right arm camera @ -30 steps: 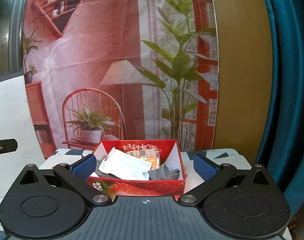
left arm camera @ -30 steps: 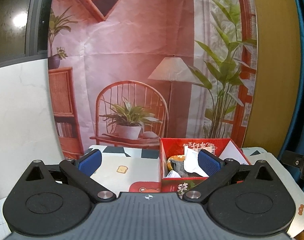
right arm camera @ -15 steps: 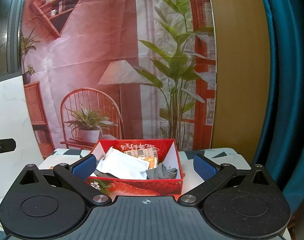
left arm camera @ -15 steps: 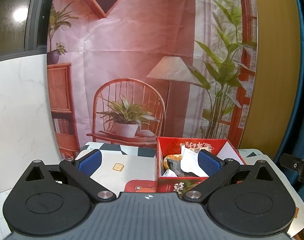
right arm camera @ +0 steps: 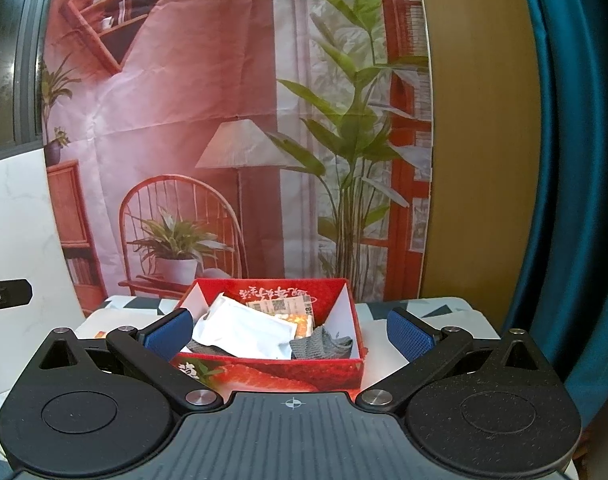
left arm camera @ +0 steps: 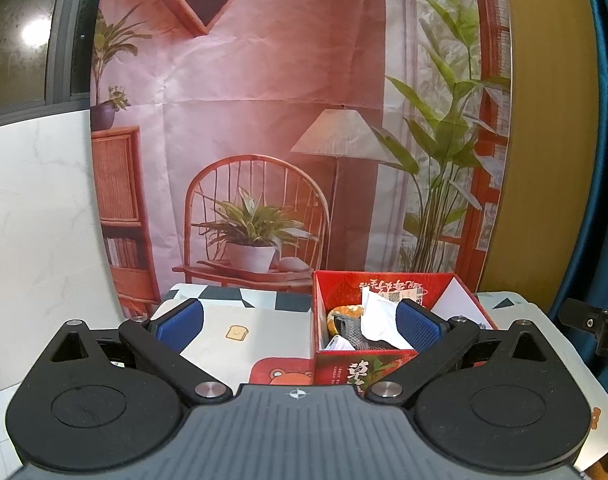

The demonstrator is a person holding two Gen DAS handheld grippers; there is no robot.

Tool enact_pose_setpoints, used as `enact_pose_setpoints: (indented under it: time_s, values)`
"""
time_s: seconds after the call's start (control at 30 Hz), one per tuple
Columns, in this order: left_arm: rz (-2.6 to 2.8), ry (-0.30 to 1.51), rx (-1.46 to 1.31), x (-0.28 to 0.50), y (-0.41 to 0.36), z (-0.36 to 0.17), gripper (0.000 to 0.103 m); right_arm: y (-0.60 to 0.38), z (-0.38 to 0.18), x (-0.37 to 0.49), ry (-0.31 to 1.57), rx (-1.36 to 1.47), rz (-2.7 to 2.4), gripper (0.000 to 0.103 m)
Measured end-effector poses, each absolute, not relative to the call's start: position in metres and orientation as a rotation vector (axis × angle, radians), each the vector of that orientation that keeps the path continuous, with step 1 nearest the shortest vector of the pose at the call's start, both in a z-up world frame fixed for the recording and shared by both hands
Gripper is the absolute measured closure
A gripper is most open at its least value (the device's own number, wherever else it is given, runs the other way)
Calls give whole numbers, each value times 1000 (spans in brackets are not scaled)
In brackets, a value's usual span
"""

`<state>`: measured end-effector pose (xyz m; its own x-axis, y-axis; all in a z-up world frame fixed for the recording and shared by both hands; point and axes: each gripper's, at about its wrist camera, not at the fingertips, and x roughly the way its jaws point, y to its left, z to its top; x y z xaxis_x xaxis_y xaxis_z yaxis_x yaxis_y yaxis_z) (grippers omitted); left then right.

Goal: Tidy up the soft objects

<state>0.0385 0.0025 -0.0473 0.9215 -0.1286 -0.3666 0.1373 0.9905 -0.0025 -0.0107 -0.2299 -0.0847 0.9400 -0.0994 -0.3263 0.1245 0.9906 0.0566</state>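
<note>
Red cardboard box sits on the patterned tablecloth, holding a white pouch, a grey knitted sock and what may be an orange-patterned soft item, partly hidden. The right gripper hangs before the box, jaws spread wide and empty. The left gripper, likewise wide apart and empty, faces the box's left side, with a printed room backdrop behind.

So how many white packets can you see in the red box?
1. The white packet lies across the middle of the red box, over a grey sock; items beneath it may be hidden.
</note>
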Motion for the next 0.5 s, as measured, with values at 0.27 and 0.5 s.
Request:
enact_pose_setpoints:
  time_s: [0.27, 0.5]
  values:
    - [-137, 371, 30, 37, 2, -47, 0, -231, -84, -11, 323, 74, -122, 0]
    - [-138, 369, 30, 37, 2, -47, 0, -230, -82, -14, 314, 66, -126, 0]
